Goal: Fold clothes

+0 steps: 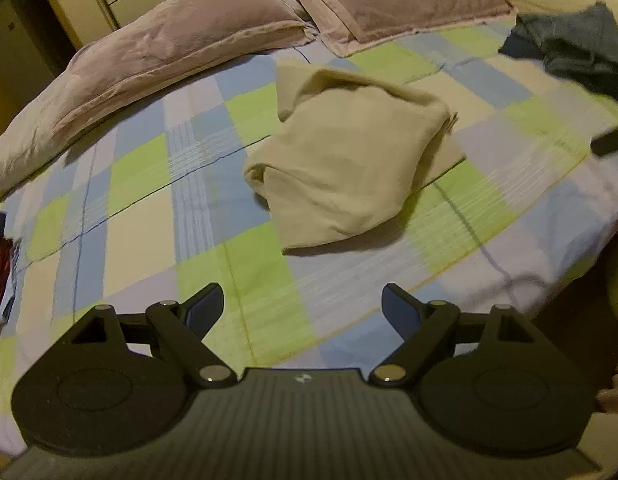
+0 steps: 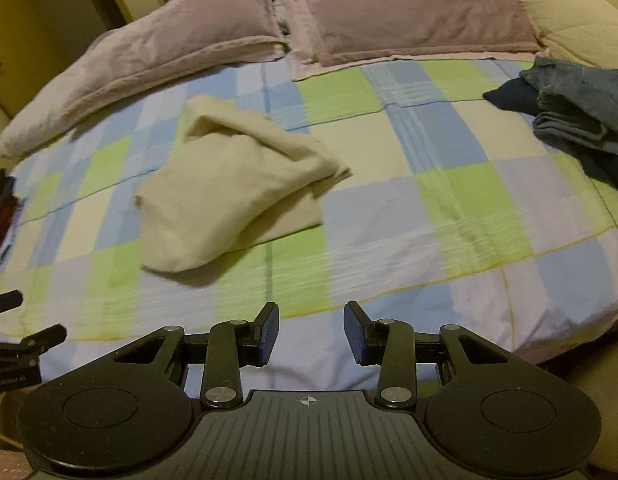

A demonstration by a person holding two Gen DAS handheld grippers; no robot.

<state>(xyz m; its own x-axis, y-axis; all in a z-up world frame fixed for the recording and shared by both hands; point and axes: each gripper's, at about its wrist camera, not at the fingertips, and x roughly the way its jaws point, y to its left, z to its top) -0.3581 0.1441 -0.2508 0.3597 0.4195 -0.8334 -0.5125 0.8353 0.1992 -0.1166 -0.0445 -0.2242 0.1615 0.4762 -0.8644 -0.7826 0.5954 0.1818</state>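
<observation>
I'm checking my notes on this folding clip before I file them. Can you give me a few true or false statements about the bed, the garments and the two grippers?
1. The cream garment lies loosely folded on the checked bedspread. True.
2. The left gripper is shut on the cream garment. False: its jaws stand open and hold nothing, short of the garment.
3. A heap of dark blue clothes lies on the right side of the bed. True.
4. The right gripper holds a dark blue garment. False: its jaws are open and empty, over the near edge of the bedspread.
5. Two mauve pillows lie at the head of the bed. True.
</observation>
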